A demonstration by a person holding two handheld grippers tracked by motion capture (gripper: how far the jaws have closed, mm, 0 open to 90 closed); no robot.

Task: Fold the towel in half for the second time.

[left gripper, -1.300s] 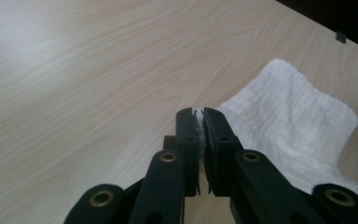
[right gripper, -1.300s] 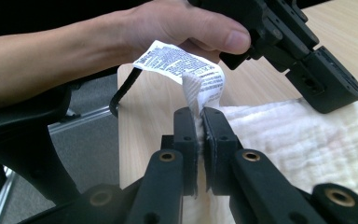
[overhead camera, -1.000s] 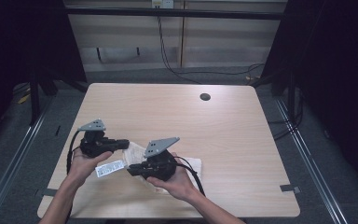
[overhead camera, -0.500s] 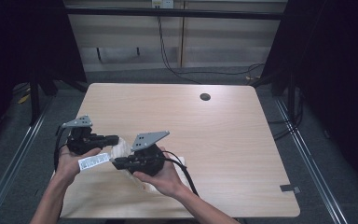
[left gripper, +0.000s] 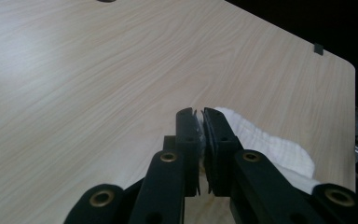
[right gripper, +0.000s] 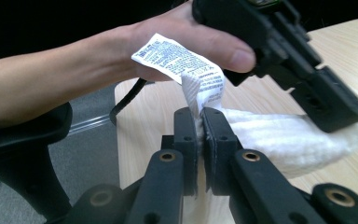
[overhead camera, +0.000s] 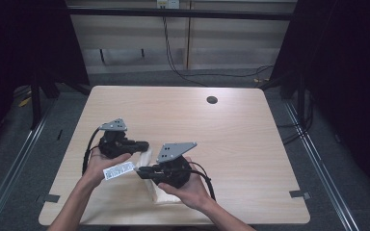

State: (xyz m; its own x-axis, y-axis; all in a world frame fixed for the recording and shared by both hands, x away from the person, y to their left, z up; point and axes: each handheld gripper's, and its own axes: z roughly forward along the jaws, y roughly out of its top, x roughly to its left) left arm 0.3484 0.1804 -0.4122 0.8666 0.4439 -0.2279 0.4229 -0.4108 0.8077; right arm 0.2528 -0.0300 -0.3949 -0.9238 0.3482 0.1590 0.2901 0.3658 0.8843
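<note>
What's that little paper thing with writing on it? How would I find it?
Look at the wooden table, near its front left, where two hands hold black grippers on a white towel. The care label sticks up from the towel's edge: small, flat and printed, unlike the fluffy cloth.

The print on the towel's label (right gripper: 182, 58) is too small to read.
</note>
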